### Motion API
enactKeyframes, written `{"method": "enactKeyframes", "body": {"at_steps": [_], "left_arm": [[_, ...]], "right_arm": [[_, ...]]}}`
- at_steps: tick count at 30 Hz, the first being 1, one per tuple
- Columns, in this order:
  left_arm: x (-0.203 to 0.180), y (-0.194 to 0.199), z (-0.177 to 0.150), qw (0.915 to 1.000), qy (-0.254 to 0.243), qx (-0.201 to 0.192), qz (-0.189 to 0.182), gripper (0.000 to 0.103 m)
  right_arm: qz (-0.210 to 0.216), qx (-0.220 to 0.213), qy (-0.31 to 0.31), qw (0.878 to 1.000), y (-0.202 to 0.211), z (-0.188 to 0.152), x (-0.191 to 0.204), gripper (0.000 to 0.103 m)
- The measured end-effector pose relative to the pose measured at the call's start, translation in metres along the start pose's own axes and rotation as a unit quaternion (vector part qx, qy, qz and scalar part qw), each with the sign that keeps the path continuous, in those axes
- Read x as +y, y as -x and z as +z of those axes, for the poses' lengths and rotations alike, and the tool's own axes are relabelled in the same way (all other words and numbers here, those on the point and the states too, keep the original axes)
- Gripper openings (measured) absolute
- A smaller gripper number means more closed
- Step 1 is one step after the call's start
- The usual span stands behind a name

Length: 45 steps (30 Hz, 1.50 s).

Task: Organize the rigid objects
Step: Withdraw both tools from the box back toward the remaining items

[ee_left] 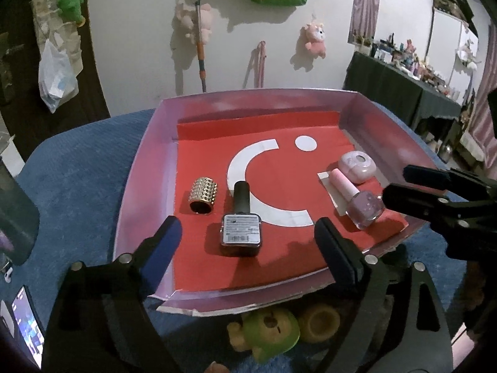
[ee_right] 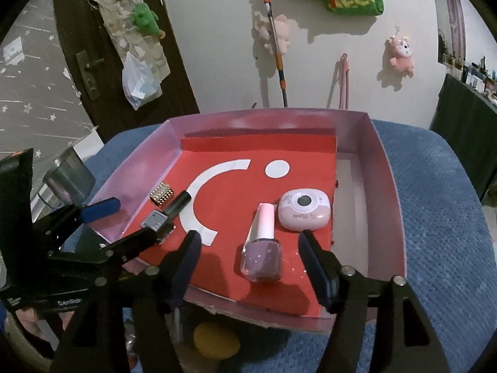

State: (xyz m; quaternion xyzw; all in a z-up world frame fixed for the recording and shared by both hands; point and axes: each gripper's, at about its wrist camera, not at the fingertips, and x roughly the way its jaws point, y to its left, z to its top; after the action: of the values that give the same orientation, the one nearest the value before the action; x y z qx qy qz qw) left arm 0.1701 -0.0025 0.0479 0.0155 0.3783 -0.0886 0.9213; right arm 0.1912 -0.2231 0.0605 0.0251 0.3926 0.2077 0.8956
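A shallow pink tray [ee_left: 139,171] with a red liner holds four items. A dark nail polish bottle [ee_left: 240,227] with a black cap lies flat near the tray's front. It sits in line between the wide-apart fingers of my left gripper [ee_left: 248,233], and neither pad touches it. A gold studded cylinder [ee_left: 203,197] lies to its left. In the right wrist view a purple nail polish bottle [ee_right: 262,251] with a pink cap lies between the spread fingers of my right gripper [ee_right: 250,242], also untouched. A pink round case [ee_right: 303,213] rests just behind it.
The tray [ee_right: 388,186] sits on a blue textured cloth [ee_right: 435,217]. A metal cup [ee_right: 70,177] stands at its left, and a lit phone [ee_left: 26,326] lies at the near left. Plush toys [ee_left: 267,332] lie below the front edge. A cluttered dark table [ee_left: 403,93] stands far right.
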Motion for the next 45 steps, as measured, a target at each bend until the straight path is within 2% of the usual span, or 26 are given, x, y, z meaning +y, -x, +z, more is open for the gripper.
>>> {"method": "enactKeyframes", "body": {"at_steps": [4, 7, 13, 21, 24, 28, 37, 45], "left_arm": [[0.004, 0.007, -0.002, 0.9999, 0.009, -0.006, 0.001, 0.088], [0.005, 0.013, -0.003, 0.9999, 0.01, -0.013, -0.001, 0.096], [0.005, 0.022, -0.008, 0.9996, 0.013, -0.025, -0.003, 0.103], [0.006, 0.032, -0.015, 0.999, 0.024, -0.034, -0.014, 0.103], [0.002, 0.039, -0.02, 0.999, 0.015, -0.042, -0.006, 0.103], [0.0, 0.046, -0.025, 0.9986, 0.02, -0.046, -0.018, 0.103], [-0.007, 0.054, -0.041, 0.9983, 0.02, -0.05, -0.02, 0.103], [-0.012, 0.058, -0.056, 0.9985, 0.018, -0.05, -0.012, 0.103]], "right_arm": [[-0.002, -0.022, 0.005, 1.0, 0.012, -0.002, 0.005, 0.081], [-0.006, -0.043, 0.012, 0.999, 0.024, -0.004, 0.009, 0.092], [0.001, -0.068, 0.014, 0.998, 0.038, -0.009, 0.014, 0.102], [0.014, -0.081, 0.008, 0.997, 0.049, -0.019, 0.015, 0.103], [0.007, -0.086, 0.006, 0.996, 0.053, -0.024, 0.016, 0.103], [0.004, -0.092, -0.009, 0.996, 0.06, -0.03, 0.016, 0.103], [-0.021, -0.107, -0.004, 0.994, 0.073, -0.048, 0.026, 0.103], [-0.027, -0.101, -0.003, 0.994, 0.076, -0.063, 0.03, 0.103]]}}
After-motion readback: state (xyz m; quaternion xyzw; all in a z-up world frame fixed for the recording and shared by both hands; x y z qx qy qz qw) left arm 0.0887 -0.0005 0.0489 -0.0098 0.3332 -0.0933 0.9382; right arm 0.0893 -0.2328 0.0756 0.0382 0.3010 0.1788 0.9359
